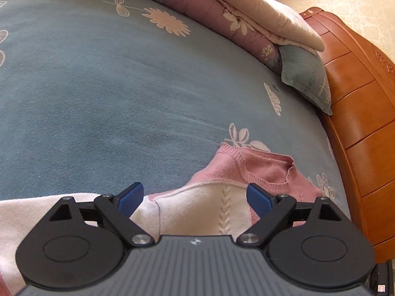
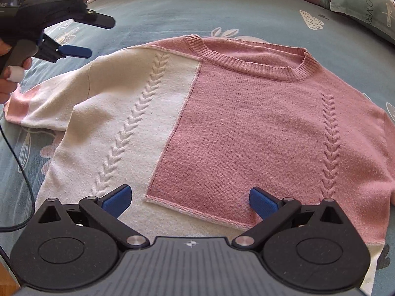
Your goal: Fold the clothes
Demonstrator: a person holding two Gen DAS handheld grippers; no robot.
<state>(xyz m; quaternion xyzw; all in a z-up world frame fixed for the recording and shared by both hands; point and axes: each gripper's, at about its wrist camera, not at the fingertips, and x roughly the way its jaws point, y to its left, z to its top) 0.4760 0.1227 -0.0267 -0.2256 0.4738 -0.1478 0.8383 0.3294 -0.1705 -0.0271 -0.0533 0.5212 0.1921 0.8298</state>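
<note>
**Right wrist and left wrist views: sweater laid out on bed**

Right wrist view, nearest: right gripper [image 2: 190, 201], black arms with blue pads, jaws spread wide, holding nothing, poised above the lower hem of the pink-and-cream knitted sweater [image 2: 222, 123]. Sweater lies flat and front-up on the blue-grey bedsheet with pale flower print [image 2: 153, 12]; cream half to the left, pink half to the right, a raised braid line down each; ribbed round collar at the far edge. One sleeve extends left, its pink cuff near the person's hand.

Upper left: left gripper [image 2: 96, 37], jaws apart, empty, hovering above the sleeve side.

Left wrist view: same sweater's cream shoulder and collar between the parted blue pads [image 1: 130, 198]. Beyond: mauve floral quilt [image 1: 197, 2], grey-green pillow [image 1: 306, 79], orange wooden headboard [image 1: 358, 103].
</note>
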